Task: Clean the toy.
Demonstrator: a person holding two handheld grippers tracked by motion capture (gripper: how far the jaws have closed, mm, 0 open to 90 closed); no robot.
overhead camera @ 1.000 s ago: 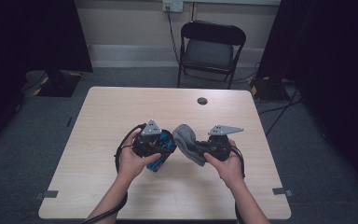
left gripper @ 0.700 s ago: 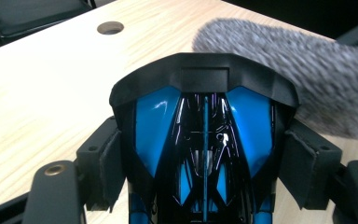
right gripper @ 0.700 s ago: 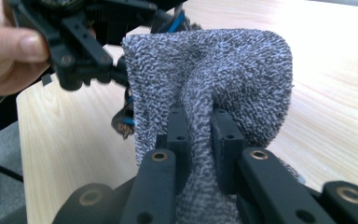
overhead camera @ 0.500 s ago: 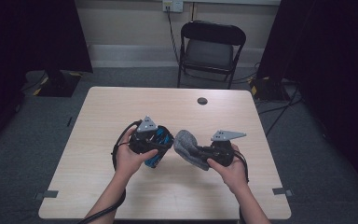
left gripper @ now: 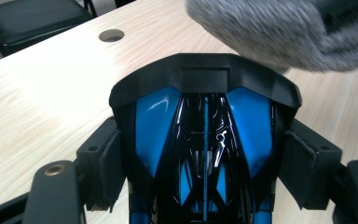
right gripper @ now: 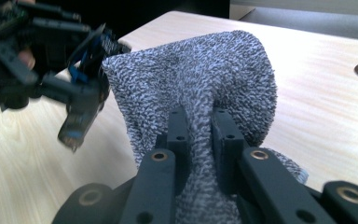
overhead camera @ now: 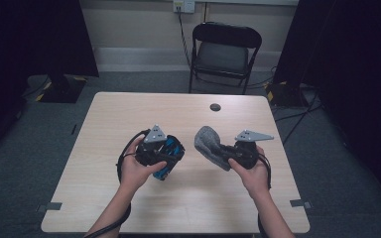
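Observation:
My left gripper [overhead camera: 164,161] hangs over the middle of the wooden table [overhead camera: 104,129], shut on a glossy blue and black plastic object [overhead camera: 174,148]. In the left gripper view that object [left gripper: 205,130] sits between the two pads [left gripper: 105,168]. To its right, my right gripper [overhead camera: 224,152] is shut on a grey terry cloth [overhead camera: 208,141], held just above the table. The right gripper view shows the cloth [right gripper: 196,79] bunched between the closed jaws of the right gripper [right gripper: 200,135], with the blue object [right gripper: 88,56] a short way beyond. A narrow gap separates cloth and object.
A round cable hole [overhead camera: 215,107] lies near the table's far edge. A black folding chair [overhead camera: 225,52] stands behind the table. Dark curtains hang on both sides, and cables run over the floor at the right [overhead camera: 297,116].
The cloth lay against the blue object a second ago. Now the two are slightly apart, and the cloth is held a little higher and farther right.

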